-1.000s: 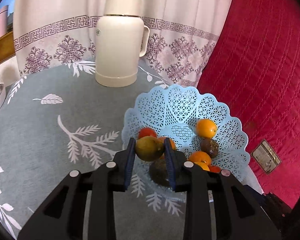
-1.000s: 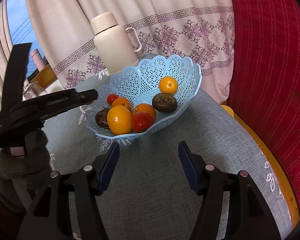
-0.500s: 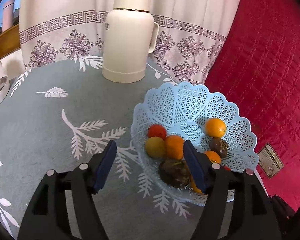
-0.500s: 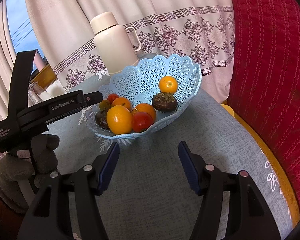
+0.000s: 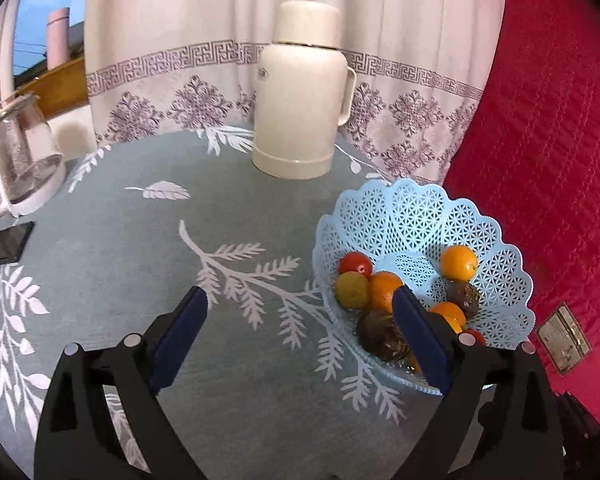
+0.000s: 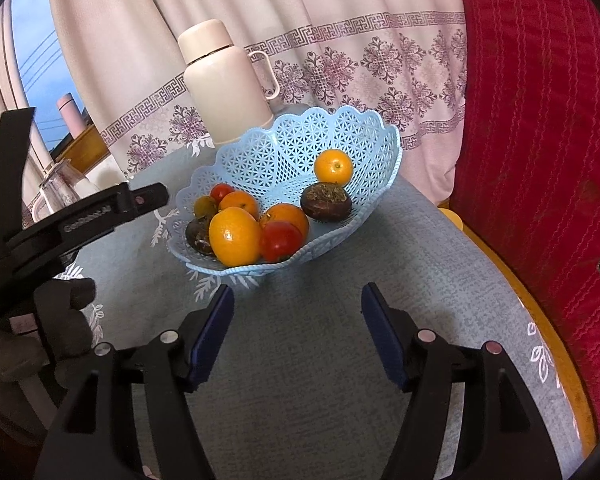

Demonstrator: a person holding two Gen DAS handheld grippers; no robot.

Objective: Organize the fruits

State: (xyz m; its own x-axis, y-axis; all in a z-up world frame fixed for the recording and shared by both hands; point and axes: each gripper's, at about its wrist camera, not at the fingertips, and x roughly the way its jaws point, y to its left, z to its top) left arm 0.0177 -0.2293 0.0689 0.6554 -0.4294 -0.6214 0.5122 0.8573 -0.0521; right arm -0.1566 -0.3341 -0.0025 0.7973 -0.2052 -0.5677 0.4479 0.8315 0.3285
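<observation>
A blue basket (image 6: 384,148) heaped with fruit sits at the table's (image 6: 308,360) edge, beside the red cushion (image 6: 540,120), with both grippers pulled clear of it.

The likeliest slip, as judged from here: the left gripper (image 5: 300,332) has its right finger (image 5: 420,344) hanging over the basket's near rim at about 4 o'clock in its own view, just in front of a dark fruit (image 5: 380,334). A careless swing could clip the rim and tip or shove the light basket toward the table edge, or nudge the piled oranges (image 6: 236,236) and tomato (image 6: 280,240) out over the low front lip. The yellow-green fruit (image 5: 352,290) lies loose against an orange at the basket's left side and could roll if the pile shifts.

The left gripper's jaws are opening, already wide, with only tablecloth and the basket's edge between them and nothing gripped. It angles downward, held by a gloved hand (image 6: 64,320) at 9 o'clock in the right view.

The right gripper (image 6: 296,332) points down at bare tablecloth, the basket at 12 o'clock ahead of it. Its jaws are opening too, moderately spread and empty. A flask (image 5: 300,96) stands behind at 12 o'clock.
</observation>
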